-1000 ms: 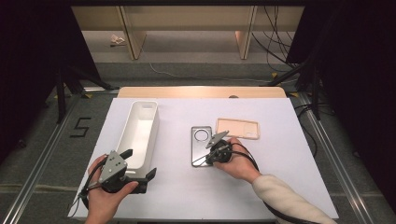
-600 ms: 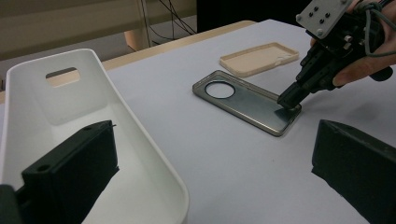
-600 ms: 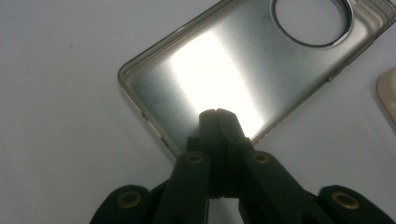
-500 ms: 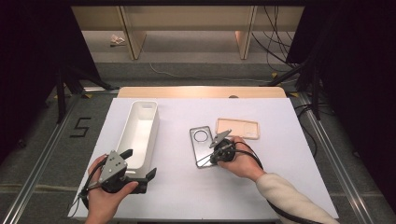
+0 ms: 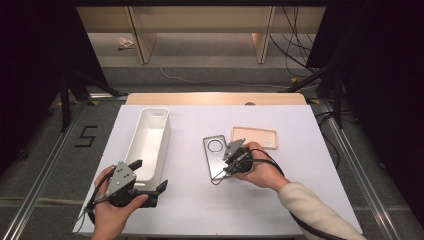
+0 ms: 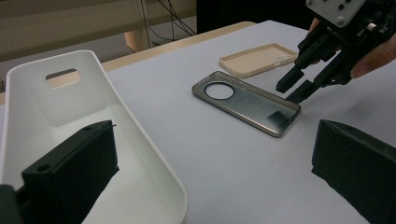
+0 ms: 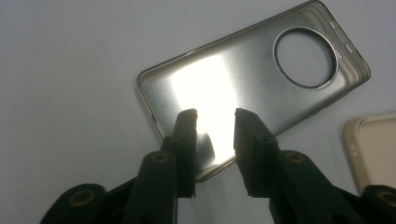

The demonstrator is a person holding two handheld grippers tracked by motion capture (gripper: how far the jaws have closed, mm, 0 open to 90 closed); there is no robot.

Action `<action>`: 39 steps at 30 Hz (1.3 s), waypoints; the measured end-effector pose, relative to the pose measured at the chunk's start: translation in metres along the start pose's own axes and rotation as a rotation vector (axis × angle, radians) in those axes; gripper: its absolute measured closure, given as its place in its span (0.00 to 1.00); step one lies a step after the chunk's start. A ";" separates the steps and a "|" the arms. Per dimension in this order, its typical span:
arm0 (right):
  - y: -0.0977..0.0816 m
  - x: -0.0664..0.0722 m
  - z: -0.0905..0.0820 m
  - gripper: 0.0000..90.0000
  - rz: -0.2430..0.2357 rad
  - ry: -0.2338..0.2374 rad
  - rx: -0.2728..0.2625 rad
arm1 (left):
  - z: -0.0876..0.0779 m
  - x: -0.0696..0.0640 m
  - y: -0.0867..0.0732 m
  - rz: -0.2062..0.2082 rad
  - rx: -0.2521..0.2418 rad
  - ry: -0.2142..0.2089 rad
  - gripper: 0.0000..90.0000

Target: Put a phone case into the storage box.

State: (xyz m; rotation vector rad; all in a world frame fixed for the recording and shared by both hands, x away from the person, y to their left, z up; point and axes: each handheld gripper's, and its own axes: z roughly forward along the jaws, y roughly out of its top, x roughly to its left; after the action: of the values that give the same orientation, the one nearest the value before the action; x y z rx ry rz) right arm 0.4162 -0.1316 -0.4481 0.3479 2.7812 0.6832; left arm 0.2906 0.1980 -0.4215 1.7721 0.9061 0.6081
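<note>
The grey phone case [image 5: 215, 157] is seen lying flat on the white desk [image 5: 200, 210], its near corner just under the right gripper [image 7: 215, 122], whose fingers [image 7: 187, 126] have just been opening and are held apart above it, pressing on nothing. Beyond the fingers, a beige case [image 5: 254, 137] lies close by. The left gripper [image 5: 150, 176] is held with fingers wide apart beside the white tray [image 5: 150, 142].

Black 2-jaw right gripper [image 5: 226, 166], grey plate, cream sleeve [image 5: 312, 210].
</note>
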 end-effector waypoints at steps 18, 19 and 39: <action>0.028 0.006 0.015 0.52 -0.377 0.080 0.242 | 0.000 0.000 0.000 -0.005 -0.001 -0.005 0.00; 0.028 0.007 0.016 0.52 -0.378 0.079 0.254 | 0.000 0.000 0.000 -0.005 -0.001 -0.005 0.00; 0.037 0.009 0.029 0.54 -0.419 0.096 0.301 | 0.000 0.000 0.000 -0.005 -0.001 -0.006 0.00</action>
State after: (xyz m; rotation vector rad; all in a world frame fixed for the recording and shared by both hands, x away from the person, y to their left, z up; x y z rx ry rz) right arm 0.4226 -0.0848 -0.4565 -0.2197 2.9088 0.1868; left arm 0.2907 0.1978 -0.4219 1.7699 0.9051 0.5995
